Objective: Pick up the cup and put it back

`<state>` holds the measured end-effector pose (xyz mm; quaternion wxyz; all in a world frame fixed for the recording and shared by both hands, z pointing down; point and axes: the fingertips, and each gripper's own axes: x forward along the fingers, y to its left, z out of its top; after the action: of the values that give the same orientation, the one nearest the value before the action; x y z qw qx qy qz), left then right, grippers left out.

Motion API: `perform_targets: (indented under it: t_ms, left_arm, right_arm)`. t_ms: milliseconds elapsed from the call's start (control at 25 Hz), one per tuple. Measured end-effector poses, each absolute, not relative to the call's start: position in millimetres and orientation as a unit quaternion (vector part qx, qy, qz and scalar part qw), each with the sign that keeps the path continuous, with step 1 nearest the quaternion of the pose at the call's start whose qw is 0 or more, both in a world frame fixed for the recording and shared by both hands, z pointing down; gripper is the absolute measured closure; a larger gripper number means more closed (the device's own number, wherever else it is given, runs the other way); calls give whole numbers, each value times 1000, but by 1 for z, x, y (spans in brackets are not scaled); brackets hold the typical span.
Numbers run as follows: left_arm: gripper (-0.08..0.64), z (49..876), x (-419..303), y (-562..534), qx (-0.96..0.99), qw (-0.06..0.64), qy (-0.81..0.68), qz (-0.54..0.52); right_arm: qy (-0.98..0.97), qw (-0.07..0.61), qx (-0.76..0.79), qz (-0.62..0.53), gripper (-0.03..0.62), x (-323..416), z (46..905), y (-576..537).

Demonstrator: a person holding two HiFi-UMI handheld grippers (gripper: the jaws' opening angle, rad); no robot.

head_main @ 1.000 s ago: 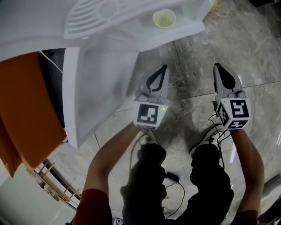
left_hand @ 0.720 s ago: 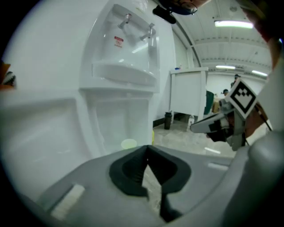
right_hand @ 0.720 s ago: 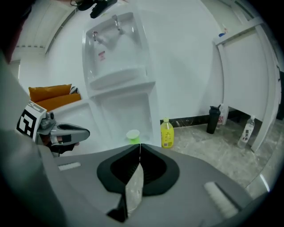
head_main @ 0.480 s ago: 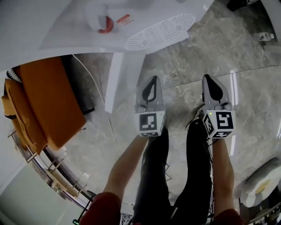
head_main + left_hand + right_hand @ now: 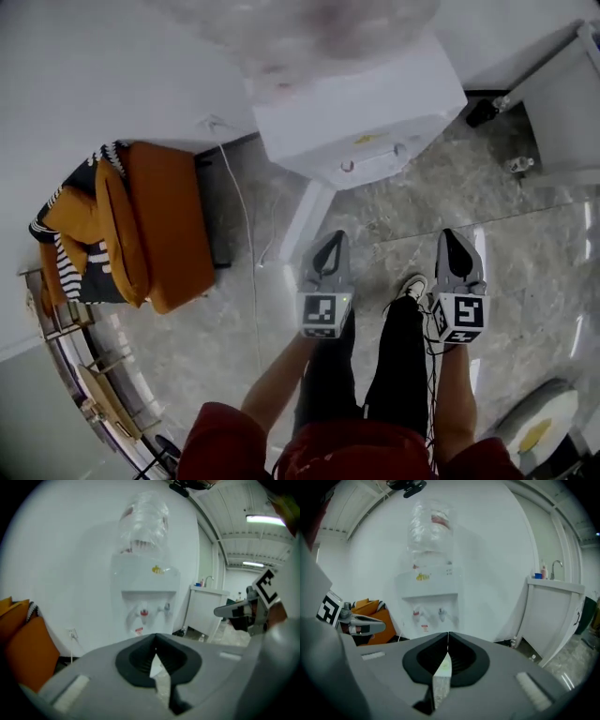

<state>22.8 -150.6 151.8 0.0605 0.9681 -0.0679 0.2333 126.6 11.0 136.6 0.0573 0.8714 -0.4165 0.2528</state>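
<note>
Marble floor (image 5: 525,234) lies before a white water dispenser (image 5: 361,122). Above it, left gripper (image 5: 334,240) and right gripper (image 5: 454,236) sit abreast, jaws pressed together, empty.

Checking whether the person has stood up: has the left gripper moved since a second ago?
Yes. The left gripper rose: earlier low beside the water dispenser's lower front, it now faces the taps.

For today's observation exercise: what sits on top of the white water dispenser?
A clear, crinkled water bottle stands on the dispenser. Its neck, where it meets the top, cannot be seen.
</note>
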Motion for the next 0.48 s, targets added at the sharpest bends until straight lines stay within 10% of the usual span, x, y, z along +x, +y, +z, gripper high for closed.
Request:
perform_targets:
  t_ms: [480]
  left_arm:
    - [560,-68,2,-183,977,25,-96,189]
  right_arm:
    - [-434,37,879,194,589,109,-97,-14]
